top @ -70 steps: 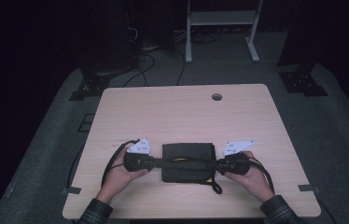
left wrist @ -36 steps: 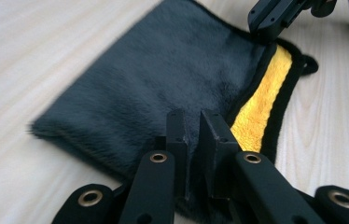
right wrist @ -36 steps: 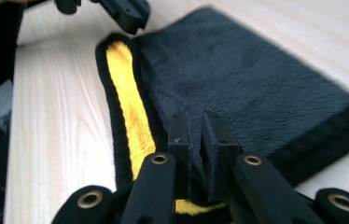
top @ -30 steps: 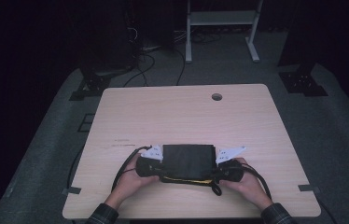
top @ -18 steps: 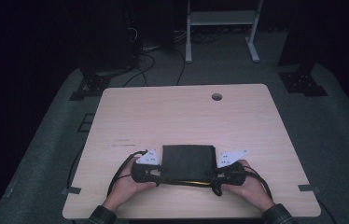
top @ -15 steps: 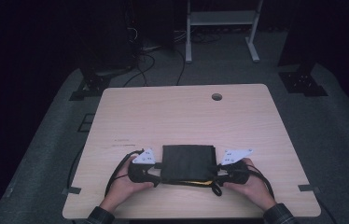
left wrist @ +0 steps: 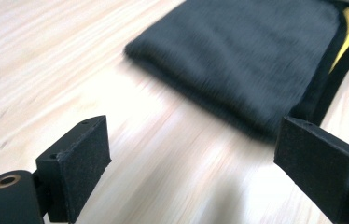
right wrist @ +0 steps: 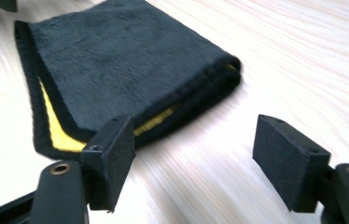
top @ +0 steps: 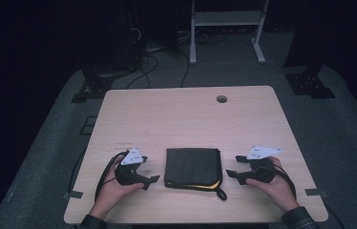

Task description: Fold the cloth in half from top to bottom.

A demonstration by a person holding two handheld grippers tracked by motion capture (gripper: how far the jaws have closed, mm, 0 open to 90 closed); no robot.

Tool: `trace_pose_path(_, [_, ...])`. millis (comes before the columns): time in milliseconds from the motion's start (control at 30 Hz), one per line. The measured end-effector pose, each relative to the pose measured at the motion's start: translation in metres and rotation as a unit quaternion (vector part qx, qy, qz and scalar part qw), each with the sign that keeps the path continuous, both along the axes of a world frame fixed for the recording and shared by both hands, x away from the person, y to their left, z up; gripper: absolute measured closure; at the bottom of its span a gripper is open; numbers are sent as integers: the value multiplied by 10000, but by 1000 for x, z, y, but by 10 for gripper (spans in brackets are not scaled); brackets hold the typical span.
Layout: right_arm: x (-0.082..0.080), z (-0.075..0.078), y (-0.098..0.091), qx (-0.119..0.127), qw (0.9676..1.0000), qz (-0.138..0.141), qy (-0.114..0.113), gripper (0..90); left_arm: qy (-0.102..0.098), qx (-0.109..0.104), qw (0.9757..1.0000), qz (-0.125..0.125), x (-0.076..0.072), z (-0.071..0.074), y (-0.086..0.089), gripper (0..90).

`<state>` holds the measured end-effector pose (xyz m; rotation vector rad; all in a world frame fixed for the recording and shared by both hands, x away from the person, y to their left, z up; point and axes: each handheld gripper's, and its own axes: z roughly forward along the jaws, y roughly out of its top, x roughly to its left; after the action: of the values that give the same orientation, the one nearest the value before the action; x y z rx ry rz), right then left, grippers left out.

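A folded black cloth [top: 193, 168] with a yellow inner side lies flat near the table's front edge, also seen as the cloth [left wrist: 252, 60] and the cloth [right wrist: 121, 65] in the gripper views. My left gripper [top: 149, 180] sits a short way to its left, jaws wide apart with bare wood between them [left wrist: 189, 172]. My right gripper [top: 234, 175] sits just right of the cloth, jaws also apart and empty [right wrist: 193, 163]. Both pairs of jaws have just been opening and nothing is between them. Neither gripper touches the cloth.
The light wooden table [top: 176, 119] has a round cable hole [top: 221, 98] at the back right. A black loop of the cloth's edging [top: 221, 193] trails at its front right corner. Cables and a white stand [top: 224, 19] are on the dark floor behind.
Both grippers let go of the cloth's sides and drew outward, left one leftward, right one rightward. Their jaws opened. The cloth stays folded on the table.
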<state>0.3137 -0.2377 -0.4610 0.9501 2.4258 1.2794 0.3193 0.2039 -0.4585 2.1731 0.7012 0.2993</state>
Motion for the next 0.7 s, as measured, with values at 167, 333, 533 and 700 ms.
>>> trace_pose_path(167, [-4, -1, -19, -46, 9998, -184, 14, 256, 173, 86, 9996, 191, -5, -4, 19, 80])
trace_pose_path(333, [-9, -7, -35, -113, 9990, -388, 176, 235, 311, 316, 9983, 370, -12, -10, 32, 71])
trace_pose_path(533, [-15, -13, -49, -285, 9976, -567, 266, 213, 386, 486, 9966, 548, -20, -13, 42, 71])
trace_pose_path(700, [-18, -17, -60, -449, 9957, -730, 357, 200, 373, 662, 9955, 568, -25, -18, 45, 17])
